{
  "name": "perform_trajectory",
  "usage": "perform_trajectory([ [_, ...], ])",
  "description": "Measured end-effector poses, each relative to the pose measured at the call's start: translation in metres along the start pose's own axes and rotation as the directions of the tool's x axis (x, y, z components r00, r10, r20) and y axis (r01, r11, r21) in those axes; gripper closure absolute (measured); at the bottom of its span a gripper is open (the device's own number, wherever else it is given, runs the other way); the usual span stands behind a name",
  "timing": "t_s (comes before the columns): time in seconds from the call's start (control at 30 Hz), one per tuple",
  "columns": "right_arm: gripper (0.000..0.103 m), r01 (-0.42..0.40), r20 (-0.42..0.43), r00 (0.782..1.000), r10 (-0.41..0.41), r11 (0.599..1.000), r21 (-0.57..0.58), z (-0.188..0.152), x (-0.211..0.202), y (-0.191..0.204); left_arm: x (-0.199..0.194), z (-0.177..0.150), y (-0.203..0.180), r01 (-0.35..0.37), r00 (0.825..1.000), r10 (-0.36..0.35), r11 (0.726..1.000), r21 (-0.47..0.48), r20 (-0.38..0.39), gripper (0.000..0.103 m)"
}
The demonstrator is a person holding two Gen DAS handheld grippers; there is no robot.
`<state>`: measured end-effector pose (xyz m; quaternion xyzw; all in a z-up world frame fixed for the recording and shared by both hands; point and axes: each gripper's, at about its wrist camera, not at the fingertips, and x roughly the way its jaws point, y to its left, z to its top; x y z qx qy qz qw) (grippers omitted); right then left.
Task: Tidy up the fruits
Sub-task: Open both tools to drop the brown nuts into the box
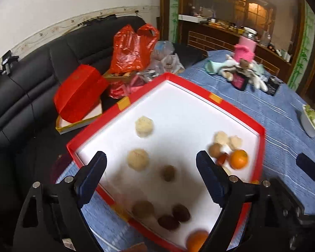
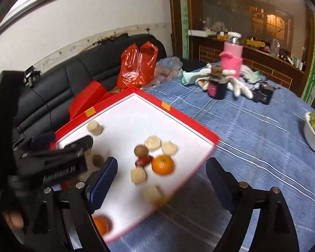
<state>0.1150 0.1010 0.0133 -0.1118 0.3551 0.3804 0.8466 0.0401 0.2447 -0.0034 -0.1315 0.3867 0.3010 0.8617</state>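
A: How did the left gripper [image 1: 151, 168] stand?

B: Its fingers [image 1: 93, 174] were spread wide with nothing between them but the white floor of the red-rimmed tray [image 1: 237, 113] below. No pad pressed on any fruit.

A: And the right gripper [image 2: 161, 180]?

B: Also wide apart and empty. Its left finger hung over the tray, its right finger over the blue striped tabletop [image 2: 252, 126], with the tray's near edge between the two.

A: Where was the fruit?

B: All inside the tray. In the left wrist view, one orange [image 1: 239, 159] lay toward 3 o'clock, beside a small red fruit [image 1: 223, 159], a brown round fruit [image 1: 215, 149] and two pale lumps [image 1: 227, 139]. A second orange [image 1: 196, 241] sat at 6 o'clock by the near rim, with two dark reddish-brown fruits [image 1: 174, 217] just above it. Two more pale rough balls [image 1: 141, 141] lay toward 10 o'clock. Everything was blurred, so I could not name them more closely.

A: Anything beyond the tray?

B: At 12 o'clock, a red plastic bag [image 1: 132, 50] on a black sofa [image 1: 31, 79]; at 2 o'clock, a pink knitted thing [image 1: 245, 50]; at 3 o'clock, a white bowl [image 1: 310, 124].
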Motion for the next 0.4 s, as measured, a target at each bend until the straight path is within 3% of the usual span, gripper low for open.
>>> perform_trajectory([
  [0.1,0.013,0.003,0.024,1.0,-0.003,1.0,-0.014,-0.018,-0.029,-0.006,-0.012,-0.008,-0.006,0.013,1.0,-0.013,1.0,0.009,0.0,0.0],
  [0.23,0.011,0.003,0.046,0.999,-0.003,1.0,-0.003,-0.04,-0.059,-0.014,-0.024,-0.014,-0.016,0.077,0.997,-0.078,0.997,0.01,0.011,0.0],
  [0.4,0.011,0.002,0.074,0.997,-0.002,1.0,0.001,-0.051,-0.081,-0.019,-0.031,-0.016,-0.026,0.06,0.998,-0.06,0.998,0.022,0.03,0.0],
])
